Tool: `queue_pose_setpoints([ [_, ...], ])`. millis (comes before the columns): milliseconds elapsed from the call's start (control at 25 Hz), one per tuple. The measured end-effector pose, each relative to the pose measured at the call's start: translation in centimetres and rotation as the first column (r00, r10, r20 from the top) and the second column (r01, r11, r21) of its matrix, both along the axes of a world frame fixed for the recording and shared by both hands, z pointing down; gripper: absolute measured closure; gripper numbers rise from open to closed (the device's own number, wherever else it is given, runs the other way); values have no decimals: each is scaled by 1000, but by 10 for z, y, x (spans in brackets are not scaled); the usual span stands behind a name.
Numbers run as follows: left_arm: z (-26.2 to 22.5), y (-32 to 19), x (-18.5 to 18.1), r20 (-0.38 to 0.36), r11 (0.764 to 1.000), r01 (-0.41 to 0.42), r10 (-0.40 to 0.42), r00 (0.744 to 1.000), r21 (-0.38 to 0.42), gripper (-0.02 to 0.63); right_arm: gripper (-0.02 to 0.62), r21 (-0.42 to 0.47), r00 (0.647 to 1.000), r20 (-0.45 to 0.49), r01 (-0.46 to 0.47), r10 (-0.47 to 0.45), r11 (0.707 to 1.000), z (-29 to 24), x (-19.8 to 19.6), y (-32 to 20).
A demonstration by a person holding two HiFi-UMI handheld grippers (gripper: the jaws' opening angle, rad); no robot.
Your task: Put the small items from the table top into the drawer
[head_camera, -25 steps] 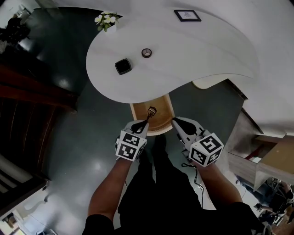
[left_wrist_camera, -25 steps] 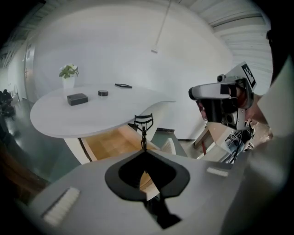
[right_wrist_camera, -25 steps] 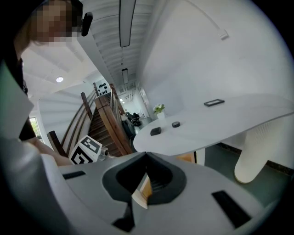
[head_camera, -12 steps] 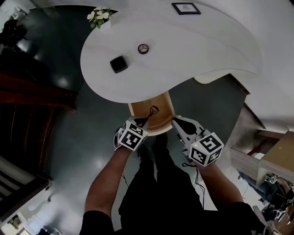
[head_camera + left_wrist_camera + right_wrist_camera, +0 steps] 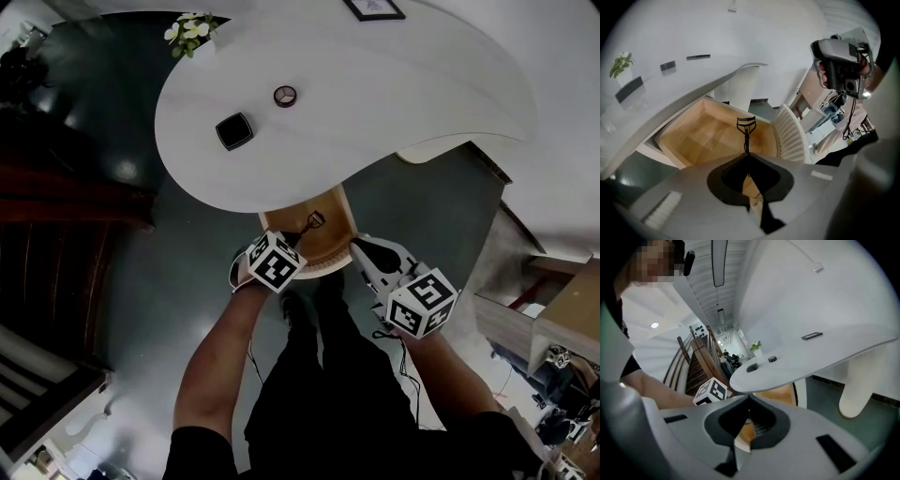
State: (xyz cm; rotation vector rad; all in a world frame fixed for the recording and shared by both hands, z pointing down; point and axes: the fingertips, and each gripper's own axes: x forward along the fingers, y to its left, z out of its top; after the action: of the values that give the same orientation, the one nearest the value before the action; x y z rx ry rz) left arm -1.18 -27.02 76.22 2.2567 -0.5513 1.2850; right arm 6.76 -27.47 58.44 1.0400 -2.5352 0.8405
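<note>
Left tool (image 5: 746, 155) pinches one eyelash curler (image 5: 746, 125) by its handle, holding it over the open drawer (image 5: 701, 138) at frame centre, likely to drop it in. Right tool (image 5: 749, 403) is pressed together and empty, beside the drawer. Two small items lie on the counter (image 5: 394, 94), upper left: one black square box (image 5: 233, 131) and one round piece (image 5: 286, 95).
</note>
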Motion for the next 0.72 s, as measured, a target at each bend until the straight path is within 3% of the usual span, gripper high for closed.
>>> queue_pose_setpoints([
  [440, 30, 5, 5, 82, 992, -119, 123, 989, -49, 589, 583, -12, 1000, -8, -21, 21, 1000, 9, 10, 0],
  [720, 45, 11, 13, 144, 974, -221, 227, 963, -57, 588, 583, -23, 1000, -13, -24, 24, 999, 17, 11, 3],
])
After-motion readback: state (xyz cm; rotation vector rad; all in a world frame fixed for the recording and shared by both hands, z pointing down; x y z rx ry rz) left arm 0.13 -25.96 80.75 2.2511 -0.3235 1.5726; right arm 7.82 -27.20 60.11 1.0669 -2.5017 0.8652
